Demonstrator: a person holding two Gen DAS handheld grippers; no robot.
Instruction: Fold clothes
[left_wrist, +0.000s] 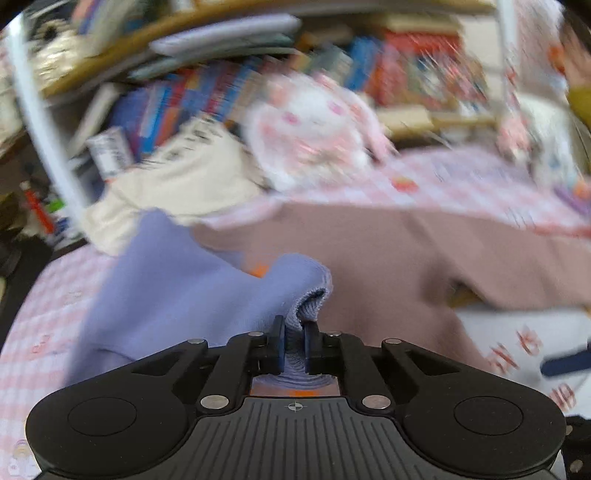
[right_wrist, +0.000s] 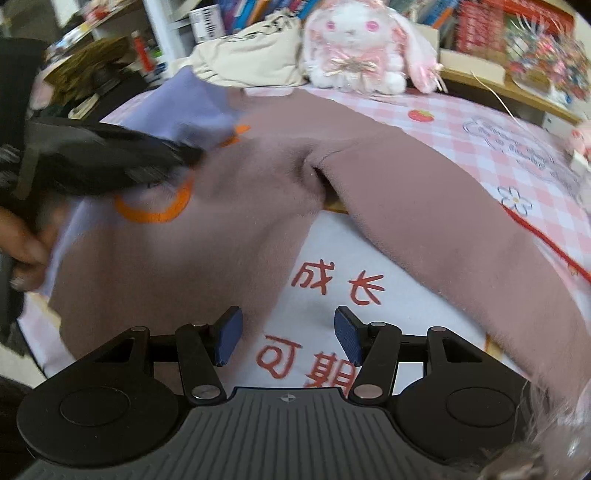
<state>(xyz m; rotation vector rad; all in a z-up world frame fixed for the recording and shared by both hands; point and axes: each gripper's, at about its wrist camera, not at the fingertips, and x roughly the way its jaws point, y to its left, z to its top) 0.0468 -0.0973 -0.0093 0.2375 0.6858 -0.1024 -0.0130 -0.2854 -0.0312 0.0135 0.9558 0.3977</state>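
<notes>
A mauve sweater (right_wrist: 258, 177) with an orange print (right_wrist: 155, 214) lies spread on a pink checked sheet (right_wrist: 498, 140), one sleeve stretched to the right. Its other sleeve is lavender (left_wrist: 184, 288). My left gripper (left_wrist: 294, 325) is shut on that sleeve's ribbed cuff and holds it above the sweater's body; the left wrist view is blurred. From the right wrist view the left gripper (right_wrist: 195, 153) shows as a dark blur at the left. My right gripper (right_wrist: 288, 332) stands open over a white cloth with red characters (right_wrist: 325, 266), its left pad (right_wrist: 231, 339) at the sweater's hem, with nothing pinched.
A white and pink plush rabbit (right_wrist: 354, 40) and a cream bag (right_wrist: 251, 55) sit at the far edge of the sheet. Shelves crowded with books (left_wrist: 406, 62) stand behind. A person's hand (right_wrist: 26, 236) is at the left edge.
</notes>
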